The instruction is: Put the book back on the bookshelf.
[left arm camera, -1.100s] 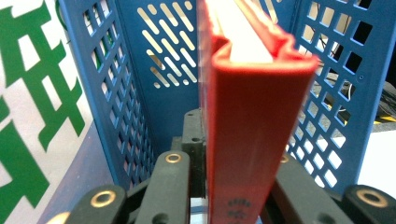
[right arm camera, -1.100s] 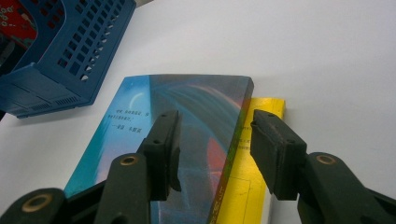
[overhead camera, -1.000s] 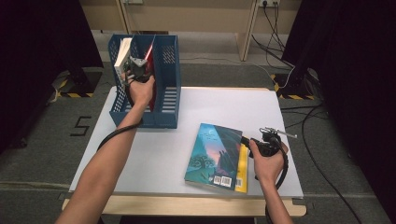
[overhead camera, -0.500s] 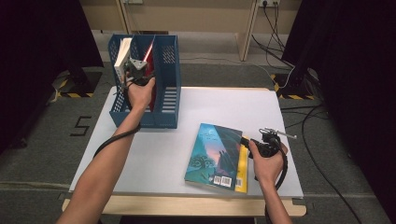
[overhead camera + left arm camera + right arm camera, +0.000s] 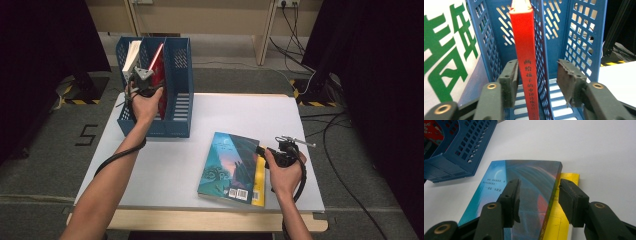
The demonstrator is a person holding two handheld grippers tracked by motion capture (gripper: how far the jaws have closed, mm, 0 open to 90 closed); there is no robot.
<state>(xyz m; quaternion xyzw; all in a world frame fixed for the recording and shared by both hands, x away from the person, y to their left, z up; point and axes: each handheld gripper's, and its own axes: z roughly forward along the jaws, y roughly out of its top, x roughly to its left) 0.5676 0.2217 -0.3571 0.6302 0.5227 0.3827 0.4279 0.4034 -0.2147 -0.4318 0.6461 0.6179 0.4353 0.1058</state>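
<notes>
My left gripper point(image 5: 537, 77) has just been opening, and its jaws now stand apart around the red book point(image 5: 526, 62), which stands upright in the blue file rack point(image 5: 177, 75) at the table's far left, its spine facing me; the left pad looks just touching, the right clear. It seems a stiff, light paperback, best pinched at the spine. My left forearm reaches forward, gripper level. My right gripper point(image 5: 539, 195) hovers wide open over the teal book point(image 5: 230, 165), holding nothing.

My high camera looks forward and down over the white bench point(image 5: 200, 150); both tong cameras sit close, sharing the blue perforated plastic file rack point(image 5: 172, 85).
</notes>
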